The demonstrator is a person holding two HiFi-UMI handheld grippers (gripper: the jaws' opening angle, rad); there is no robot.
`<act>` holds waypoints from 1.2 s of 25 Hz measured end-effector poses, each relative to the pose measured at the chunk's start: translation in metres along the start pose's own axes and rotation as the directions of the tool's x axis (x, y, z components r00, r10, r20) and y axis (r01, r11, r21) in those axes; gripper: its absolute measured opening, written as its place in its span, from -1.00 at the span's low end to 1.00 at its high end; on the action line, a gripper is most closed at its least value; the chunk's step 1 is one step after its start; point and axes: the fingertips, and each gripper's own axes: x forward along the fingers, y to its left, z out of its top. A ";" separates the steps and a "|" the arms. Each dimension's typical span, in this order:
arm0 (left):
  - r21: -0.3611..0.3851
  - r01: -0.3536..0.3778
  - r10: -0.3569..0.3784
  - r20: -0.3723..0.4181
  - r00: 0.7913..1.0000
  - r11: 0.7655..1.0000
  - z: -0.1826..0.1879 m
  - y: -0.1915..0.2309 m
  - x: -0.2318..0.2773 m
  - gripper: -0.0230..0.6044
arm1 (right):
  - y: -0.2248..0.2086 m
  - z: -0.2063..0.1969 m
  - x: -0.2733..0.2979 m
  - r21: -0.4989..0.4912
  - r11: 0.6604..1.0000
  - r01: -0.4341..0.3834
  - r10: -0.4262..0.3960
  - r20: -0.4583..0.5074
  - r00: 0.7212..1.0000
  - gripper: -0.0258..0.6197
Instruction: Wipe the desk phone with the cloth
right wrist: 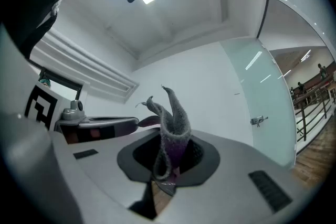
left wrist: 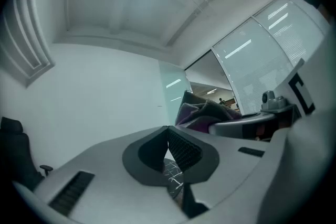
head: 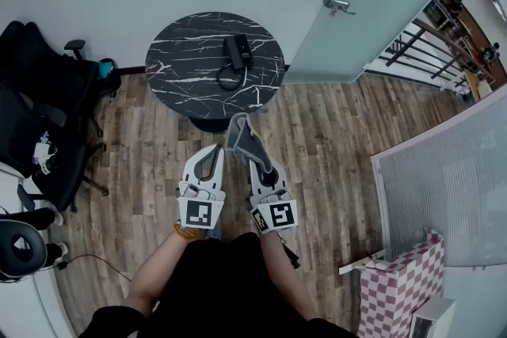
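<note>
Wood-plank flooring surrounds a round black marble tabletop (head: 178,67) that stands ahead of both tongs, well apart from them, with the desk phone (head: 238,50) lying on it. The left tongs (head: 213,149) are pressed together with nothing between them. The right tongs (head: 255,164), just beside them, pinch a grey cloth (head: 240,134) that sticks out beyond their tips.
</note>
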 end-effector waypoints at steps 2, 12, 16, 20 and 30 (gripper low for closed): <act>0.008 -0.001 0.001 0.018 1.000 1.000 -0.003 0.005 0.019 -0.88 | -0.008 -0.004 0.018 -0.024 1.000 -0.007 0.007 -0.007 1.000 -0.73; 0.036 -0.016 0.015 0.007 1.000 0.999 -0.025 0.019 0.112 -0.88 | -0.059 -0.017 0.095 -0.073 0.995 -0.073 0.072 -0.023 0.997 -0.73; 0.035 -0.044 0.045 -0.034 0.998 0.998 -0.038 0.025 0.159 -0.88 | -0.096 -0.020 0.130 -0.049 0.992 -0.120 0.119 -0.034 0.992 -0.73; 0.024 -0.091 0.092 -0.058 0.994 0.996 -0.047 0.034 0.213 -0.88 | -0.137 -0.021 0.168 -0.034 0.991 -0.131 0.130 -0.050 0.990 -0.73; 0.034 -0.168 0.170 -0.083 0.982 0.985 -0.057 0.050 0.326 -0.88 | -0.224 -0.039 0.254 -0.014 0.986 -0.166 0.163 -0.129 0.978 -0.73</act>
